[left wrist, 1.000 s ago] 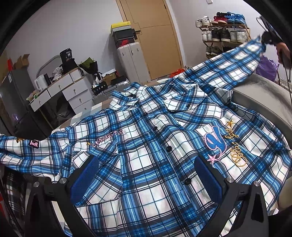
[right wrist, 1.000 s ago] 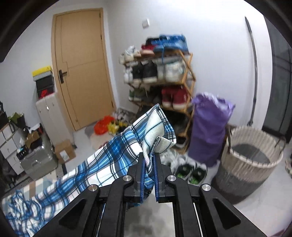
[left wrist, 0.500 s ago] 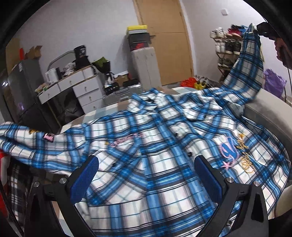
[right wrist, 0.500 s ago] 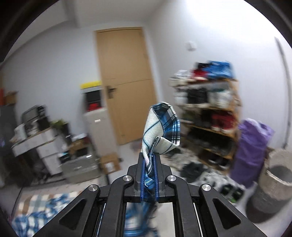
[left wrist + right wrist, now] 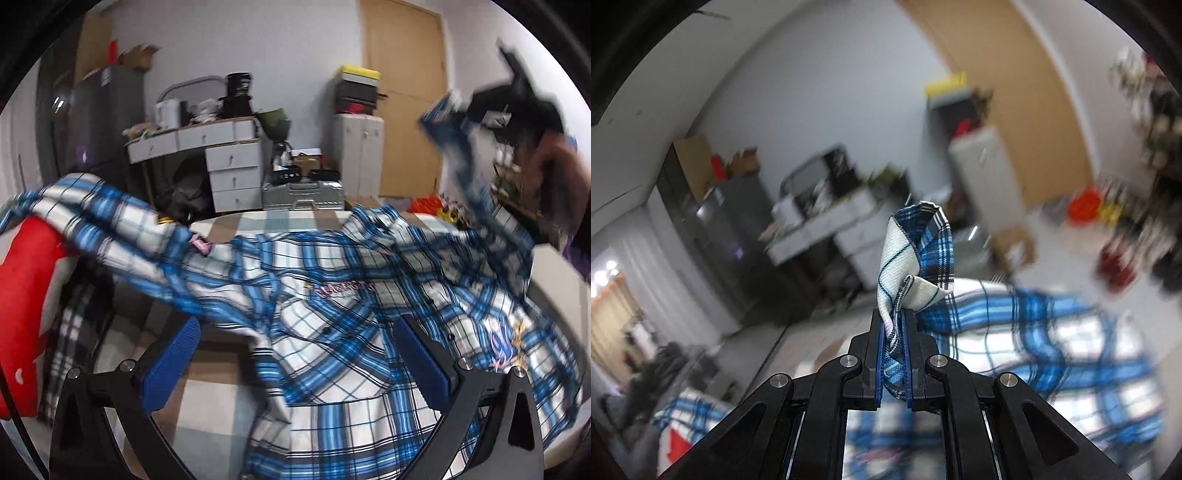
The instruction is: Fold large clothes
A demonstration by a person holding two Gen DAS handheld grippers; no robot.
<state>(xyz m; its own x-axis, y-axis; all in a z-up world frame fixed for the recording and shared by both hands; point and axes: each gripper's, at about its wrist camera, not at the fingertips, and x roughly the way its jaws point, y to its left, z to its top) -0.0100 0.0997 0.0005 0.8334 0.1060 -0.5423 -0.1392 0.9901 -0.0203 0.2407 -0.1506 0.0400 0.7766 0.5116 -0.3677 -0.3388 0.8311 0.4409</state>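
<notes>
A large blue-and-white plaid shirt (image 5: 332, 302) lies spread, front up, on a pale surface (image 5: 554, 266), with buttons and embroidery showing. My left gripper (image 5: 295, 325) hovers low over the shirt's lower left part, open, its blue pads wide apart and nothing pinched between them. My right gripper (image 5: 894, 317) is shut on the cuff (image 5: 916, 251) of one sleeve and holds it in the air above the shirt body (image 5: 1052, 332). In the left wrist view that gripper (image 5: 509, 107) is a blurred shape at the upper right, with the sleeve hanging down from it. The other sleeve (image 5: 110, 221) drapes off to the left.
A red object (image 5: 26, 295) stands at the left under the draped sleeve. Behind are a white desk with drawers (image 5: 229, 162), a silver case (image 5: 303, 192), a white cabinet (image 5: 362, 147) and a wooden door (image 5: 402, 92). A person's hand (image 5: 554, 166) shows at the right edge.
The right gripper has swung the held sleeve from the far right up and leftwards over the shirt. The left gripper has shifted left and rolled, staying open.
</notes>
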